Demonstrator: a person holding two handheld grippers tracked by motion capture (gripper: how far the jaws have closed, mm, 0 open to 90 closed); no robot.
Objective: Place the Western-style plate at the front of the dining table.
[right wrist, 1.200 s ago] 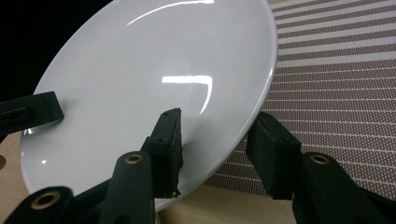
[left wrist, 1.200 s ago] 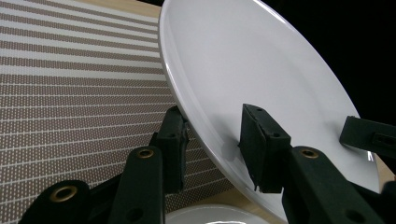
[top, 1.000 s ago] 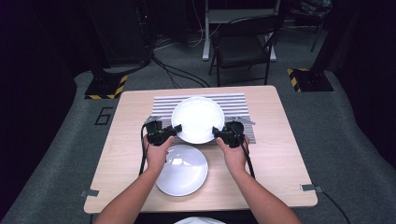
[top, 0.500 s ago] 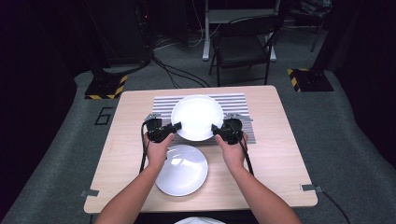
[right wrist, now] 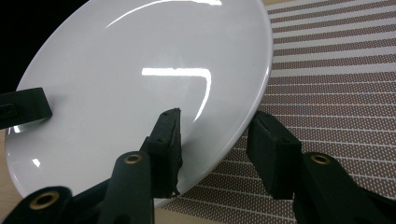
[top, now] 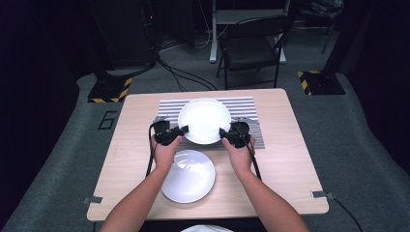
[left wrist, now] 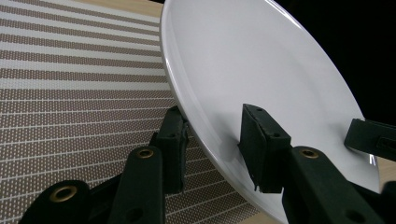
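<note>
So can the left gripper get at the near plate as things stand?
Probably not right now: the left gripper is clamped on the rim of the far plate, as is the right gripper. The near plate lies uncovered just below that hand, so once it lets go the way looks free.

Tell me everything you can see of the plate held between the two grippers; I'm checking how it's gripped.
The held plate is round, plain white and glossy, ceramic by its look, with a shallow raised rim and bright light reflections on its face. It has nothing on it. It sits over the striped mat, and both gripper views show its rim raised off the weave. The left gripper straddles one edge and the right gripper the opposite edge, one jaw above and one below the rim.
</note>
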